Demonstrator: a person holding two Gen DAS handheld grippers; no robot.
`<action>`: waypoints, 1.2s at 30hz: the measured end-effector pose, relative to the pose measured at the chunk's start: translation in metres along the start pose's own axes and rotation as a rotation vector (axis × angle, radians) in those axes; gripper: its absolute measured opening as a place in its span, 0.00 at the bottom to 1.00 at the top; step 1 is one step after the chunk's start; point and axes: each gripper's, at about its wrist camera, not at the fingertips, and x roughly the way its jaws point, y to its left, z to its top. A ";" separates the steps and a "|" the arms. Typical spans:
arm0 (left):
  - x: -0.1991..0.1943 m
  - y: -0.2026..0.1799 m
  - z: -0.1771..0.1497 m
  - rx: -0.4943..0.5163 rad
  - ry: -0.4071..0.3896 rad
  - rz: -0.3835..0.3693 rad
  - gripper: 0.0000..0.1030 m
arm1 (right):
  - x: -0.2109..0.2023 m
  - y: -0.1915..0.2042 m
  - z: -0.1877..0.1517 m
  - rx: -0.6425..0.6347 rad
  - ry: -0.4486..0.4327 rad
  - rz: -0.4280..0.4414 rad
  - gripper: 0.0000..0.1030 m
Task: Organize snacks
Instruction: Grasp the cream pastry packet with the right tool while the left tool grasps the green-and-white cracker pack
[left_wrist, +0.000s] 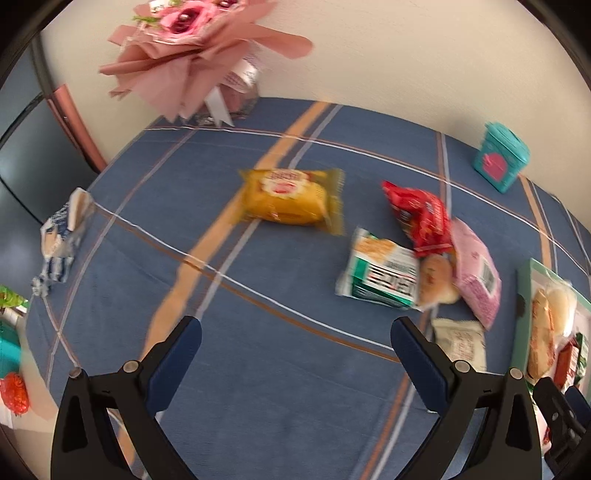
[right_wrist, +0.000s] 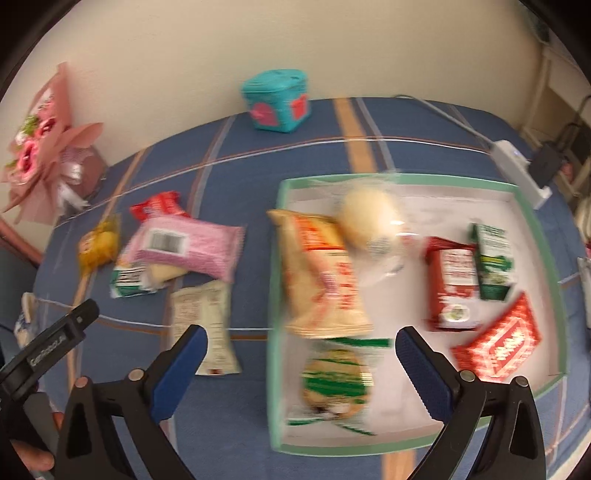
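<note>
Blue pads on both grippers, black frames behind. Right gripper (right_wrist: 301, 354): fingers spread to full width, nothing between the pads; it hangs over the near edge of the green-rimmed tray (right_wrist: 275, 295). Directly below the gap lies a round cookie in a green-striped wrapper (right_wrist: 334, 384), inside the tray. Further in: a tall orange-and-cream packet (right_wrist: 321, 273), a pale bun in clear wrap (right_wrist: 369, 218), a red carton (right_wrist: 452, 284) touching a dark green carton (right_wrist: 493, 262), and a red flat pack (right_wrist: 498, 343) near the tray's right wall.

Left gripper (left_wrist: 295, 354): fingers also wide apart, pads empty, over bare blue plaid tablecloth (left_wrist: 277, 406). Beyond it, loose on the cloth: a yellow packet (left_wrist: 291, 199) by itself; a cluster of a green-and-white packet (left_wrist: 380, 273), a red bag (left_wrist: 421, 218), a pink packet (left_wrist: 476, 273) and a small bun (left_wrist: 437, 284), all touching or overlapping; a cream sachet (left_wrist: 460, 343) just beside the right finger. Blue-and-white packet (left_wrist: 62, 236) at the cloth's left edge. Teal tin (left_wrist: 500, 157) and pink bouquet (left_wrist: 192, 55) stand by the wall. Both views motion-blurred.
</note>
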 end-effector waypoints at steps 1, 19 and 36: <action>-0.001 0.004 0.002 -0.007 -0.005 0.006 0.99 | 0.000 0.006 0.000 -0.013 -0.002 0.013 1.00; 0.027 -0.010 0.053 0.025 0.020 -0.071 0.99 | -0.004 0.077 0.059 -0.175 -0.065 0.018 0.94; 0.072 -0.056 0.036 0.146 0.129 -0.164 0.84 | 0.073 0.081 0.012 -0.223 0.192 -0.016 0.66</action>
